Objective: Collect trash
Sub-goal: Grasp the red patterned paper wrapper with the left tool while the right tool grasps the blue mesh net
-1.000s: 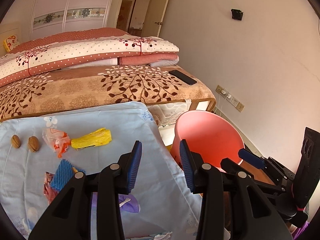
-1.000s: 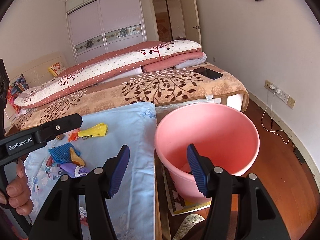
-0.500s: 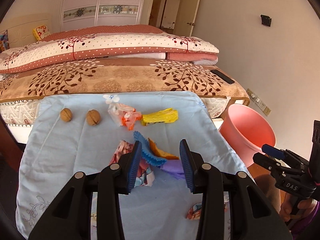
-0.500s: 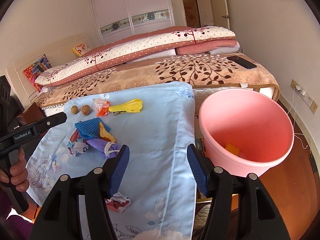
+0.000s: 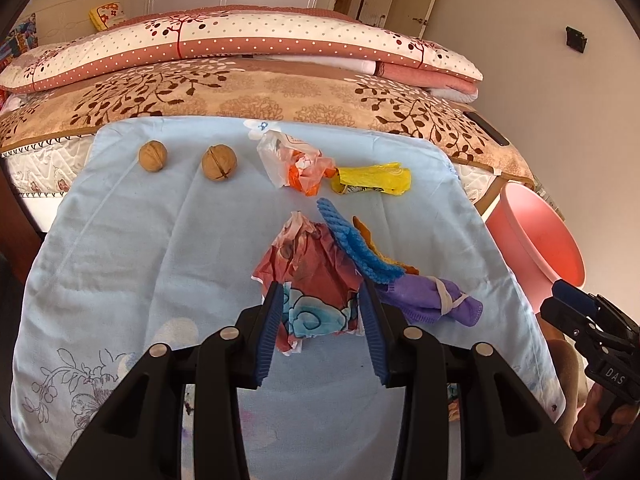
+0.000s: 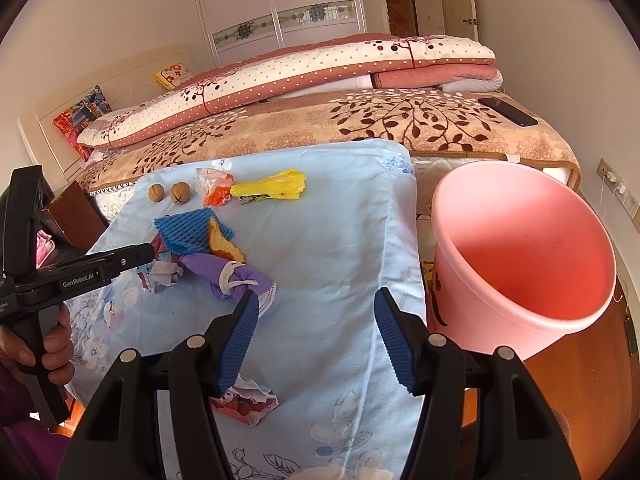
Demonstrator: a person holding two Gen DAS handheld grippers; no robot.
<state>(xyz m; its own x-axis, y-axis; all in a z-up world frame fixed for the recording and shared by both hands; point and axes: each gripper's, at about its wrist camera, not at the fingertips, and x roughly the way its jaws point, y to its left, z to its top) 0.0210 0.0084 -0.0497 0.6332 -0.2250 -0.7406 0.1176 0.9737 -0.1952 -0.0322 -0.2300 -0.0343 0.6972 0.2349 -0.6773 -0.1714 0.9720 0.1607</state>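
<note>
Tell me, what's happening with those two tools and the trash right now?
Left tool open, straddling red-and-blue crumpled wrapper. Right tool open, empty, beside pink bucket. Blue foam net and purple cloth crowd the wrapper's right side.

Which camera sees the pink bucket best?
The right wrist view: the pink bucket shows whole there, open mouth and wall, beside the blue cloth. The left wrist view catches only part of it at the right edge.
</note>
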